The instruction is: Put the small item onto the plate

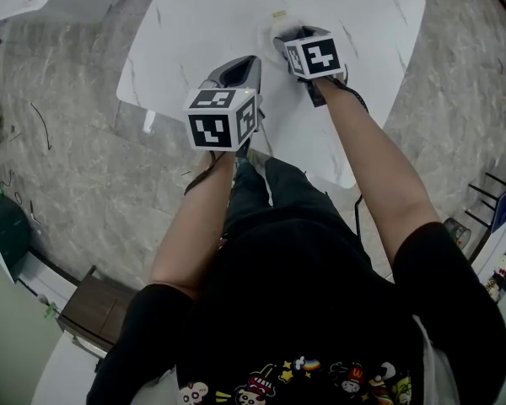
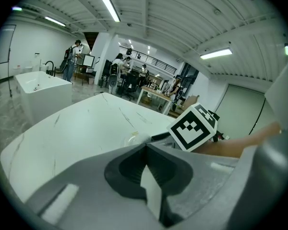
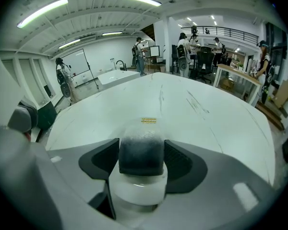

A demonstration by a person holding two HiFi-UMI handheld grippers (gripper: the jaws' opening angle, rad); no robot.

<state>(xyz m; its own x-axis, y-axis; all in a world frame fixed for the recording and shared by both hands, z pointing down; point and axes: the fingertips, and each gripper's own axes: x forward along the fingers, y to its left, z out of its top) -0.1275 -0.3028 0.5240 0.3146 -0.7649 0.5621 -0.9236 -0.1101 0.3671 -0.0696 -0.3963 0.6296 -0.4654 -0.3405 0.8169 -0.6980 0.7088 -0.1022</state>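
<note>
Our right claw [image 3: 141, 166] pinches the dark-topped small item [image 3: 140, 150], the counter [image 3: 192, 111] beyond it; our left claw [image 2: 145, 150] is pressed together.

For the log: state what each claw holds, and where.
Right claw clamps the small dark-topped white-based item by its dark top; left claw shut, empty.

A person holds the left gripper [image 1: 239, 68] above the near edge of a white table [image 1: 194, 24]. The right gripper [image 1: 288, 40] reaches farther across it.

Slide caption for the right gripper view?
Right claw grips a dark-topped small item over the white table.
</note>
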